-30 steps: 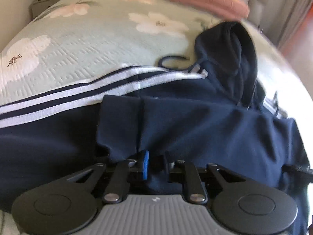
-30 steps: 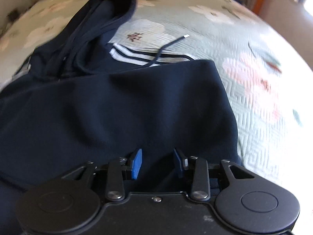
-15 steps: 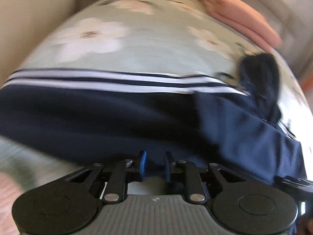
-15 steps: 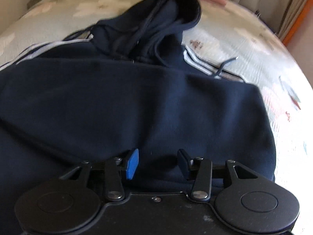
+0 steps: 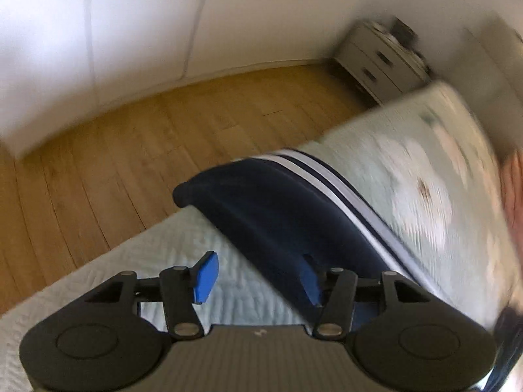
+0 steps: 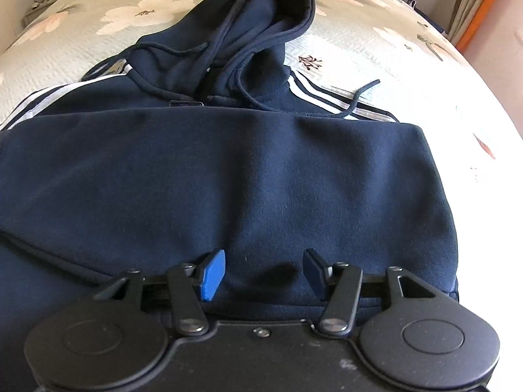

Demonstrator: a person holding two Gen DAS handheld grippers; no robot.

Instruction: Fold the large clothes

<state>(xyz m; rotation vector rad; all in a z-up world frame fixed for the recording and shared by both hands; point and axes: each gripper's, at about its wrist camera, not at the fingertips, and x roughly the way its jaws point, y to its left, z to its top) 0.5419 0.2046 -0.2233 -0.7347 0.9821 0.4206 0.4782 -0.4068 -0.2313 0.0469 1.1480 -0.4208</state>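
where it lay folded on the quilted floral bedspread [image 6: 376,52], the soft navy hoodie [image 6: 228,170] showed its white-striped sleeve [image 5: 294,209] hanging off the bed's edge over the wood floor [image 5: 130,137]. left gripper [image 5: 258,277] and right gripper [image 6: 261,271] both gaped wide, empty. the left view was blurred.

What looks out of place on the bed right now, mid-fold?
One striped sleeve of the navy hooded sweatshirt lies stretched out toward the edge of the floral quilted bed, not yet folded in. The drawstring trails loose onto the quilt. Both the left gripper and the right gripper are open. No damage visible.
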